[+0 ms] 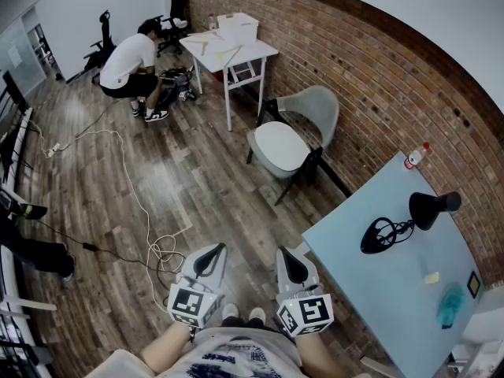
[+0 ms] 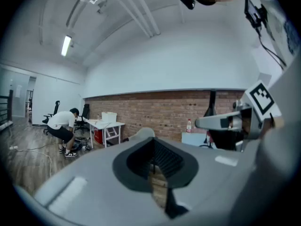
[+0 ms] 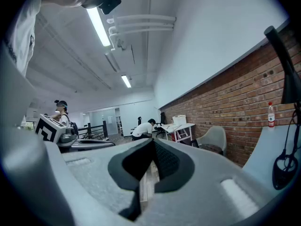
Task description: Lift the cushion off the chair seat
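Cushion [image 1: 281,145] lies flat on the seat of the chair [image 1: 319,105], untouched; left gripper [image 1: 211,257] and right gripper [image 1: 289,261] are well short of the chair, both jaws closed on nothing; approach, grasp and lift all remain.

Cushion [image 1: 281,144] on chair [image 1: 319,105] (by brick wall [image 1: 378,69]); table [image 1: 394,290] nearer, right; desk [image 1: 256,51] behind chair.

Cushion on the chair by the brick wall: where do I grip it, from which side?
Probably the front edge of the cushion, coming from the room side: it lies flat, and the curved back of the chair closes off the rear.
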`<control>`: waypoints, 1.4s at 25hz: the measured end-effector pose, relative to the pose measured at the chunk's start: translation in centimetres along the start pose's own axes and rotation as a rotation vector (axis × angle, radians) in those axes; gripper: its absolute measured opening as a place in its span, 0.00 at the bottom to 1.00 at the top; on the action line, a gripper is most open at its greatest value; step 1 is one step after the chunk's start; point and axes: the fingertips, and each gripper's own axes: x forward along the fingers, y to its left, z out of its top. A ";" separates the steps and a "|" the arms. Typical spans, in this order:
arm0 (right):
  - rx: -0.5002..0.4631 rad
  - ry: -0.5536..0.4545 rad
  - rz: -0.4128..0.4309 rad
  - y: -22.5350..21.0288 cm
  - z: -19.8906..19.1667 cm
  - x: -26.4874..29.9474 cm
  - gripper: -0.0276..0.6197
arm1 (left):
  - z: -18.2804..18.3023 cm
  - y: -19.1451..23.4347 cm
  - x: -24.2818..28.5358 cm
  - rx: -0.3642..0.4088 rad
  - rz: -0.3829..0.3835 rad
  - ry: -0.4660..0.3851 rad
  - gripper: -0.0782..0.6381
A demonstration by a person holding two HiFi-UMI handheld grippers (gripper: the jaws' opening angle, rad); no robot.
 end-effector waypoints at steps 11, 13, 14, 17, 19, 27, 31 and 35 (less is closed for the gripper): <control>-0.003 0.006 0.012 -2.9 0.6 -0.8 0.04 | 0.3 -1.9 1.9 0.011 0.033 0.000 0.10; 0.004 0.008 0.023 -3.6 0.5 -1.1 0.04 | 0.3 -2.4 2.4 0.014 0.036 0.000 0.10; 0.006 0.011 0.027 -4.0 0.4 -1.3 0.04 | 0.2 -2.7 2.6 0.016 0.037 -0.001 0.10; 0.013 0.020 0.027 -5.1 0.0 -1.2 0.04 | -0.2 -3.4 3.1 0.024 0.030 0.002 0.10; 0.022 0.025 0.035 -5.2 -0.2 -0.8 0.04 | -0.4 -3.5 3.2 0.031 0.031 0.004 0.10; -0.007 0.040 0.055 -5.9 -0.3 4.2 0.04 | 0.1 0.0 6.4 0.039 0.048 -0.016 0.10; -0.001 0.057 0.036 -6.5 -0.5 8.8 0.04 | 0.7 4.3 9.8 0.028 0.048 -0.032 0.10; 0.012 0.064 0.010 -6.7 -0.2 15.3 0.04 | 0.9 9.5 13.9 0.025 0.019 -0.023 0.10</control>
